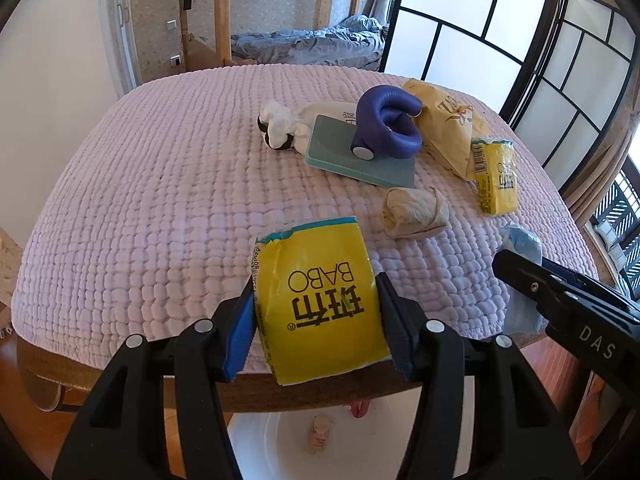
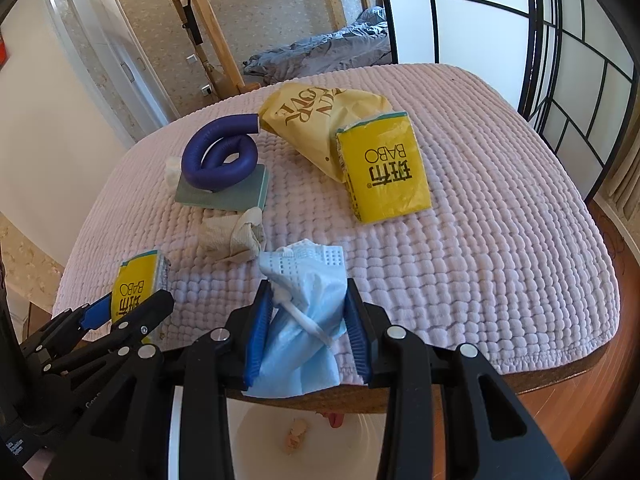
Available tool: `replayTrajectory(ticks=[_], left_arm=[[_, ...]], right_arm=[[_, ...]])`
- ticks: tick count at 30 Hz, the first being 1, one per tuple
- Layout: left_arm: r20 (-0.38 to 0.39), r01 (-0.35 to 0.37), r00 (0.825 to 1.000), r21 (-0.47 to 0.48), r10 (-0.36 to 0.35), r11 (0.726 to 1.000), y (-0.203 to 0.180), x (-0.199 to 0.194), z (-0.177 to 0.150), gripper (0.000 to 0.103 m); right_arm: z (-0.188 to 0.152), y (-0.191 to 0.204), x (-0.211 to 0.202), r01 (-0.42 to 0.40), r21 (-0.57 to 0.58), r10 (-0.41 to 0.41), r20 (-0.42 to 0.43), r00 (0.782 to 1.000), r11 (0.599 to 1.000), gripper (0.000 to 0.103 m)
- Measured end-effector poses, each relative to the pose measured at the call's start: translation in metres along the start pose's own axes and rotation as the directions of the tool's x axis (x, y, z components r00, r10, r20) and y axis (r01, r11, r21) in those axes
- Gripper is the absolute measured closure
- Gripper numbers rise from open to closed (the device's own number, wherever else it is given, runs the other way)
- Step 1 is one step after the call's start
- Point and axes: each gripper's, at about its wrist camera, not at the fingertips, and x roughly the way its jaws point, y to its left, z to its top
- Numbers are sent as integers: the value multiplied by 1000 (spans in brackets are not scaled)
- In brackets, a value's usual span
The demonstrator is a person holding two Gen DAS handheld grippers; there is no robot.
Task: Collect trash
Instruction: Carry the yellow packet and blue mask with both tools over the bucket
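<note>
My left gripper is shut on a yellow BABO tissue pack, held over the near table edge; the right wrist view shows that pack and the left gripper at lower left. My right gripper is shut on a crumpled blue face mask, seen too at the right edge of the left wrist view as the mask beside the right gripper's finger. On the pink quilted cover lie a crumpled beige tissue, a second yellow BABO pack and a yellow paper bag.
A white bin with a few scraps inside stands on the floor below the table edge, under both grippers. A purple foam coil rests on a teal pad, with a white cloth pouch behind. Dark-framed screens stand at right.
</note>
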Motion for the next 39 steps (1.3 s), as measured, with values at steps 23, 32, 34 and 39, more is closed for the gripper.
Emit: replayTrajectory(ticks=[23, 32, 34, 39], left_arm=[[-11, -21, 1000, -23, 21, 1000, -25, -22, -26, 46], [-12, -33, 999, -49, 33, 998, -28, -32, -41, 46], [-13, -34, 999, -49, 33, 998, -28, -33, -45, 46], [-25, -28, 999, -46, 27, 999, -26, -35, -56, 46]], right_arm=[[-42, -21, -29, -56, -20, 55, -24, 998, 998, 67], [-56, -22, -44, -81, -53, 80, -35, 996, 995, 67], [-61, -20, -46, -80, -58, 78, -38, 996, 995, 67], [-73, -16, -48, -75, -54, 72, -53, 996, 996, 67]])
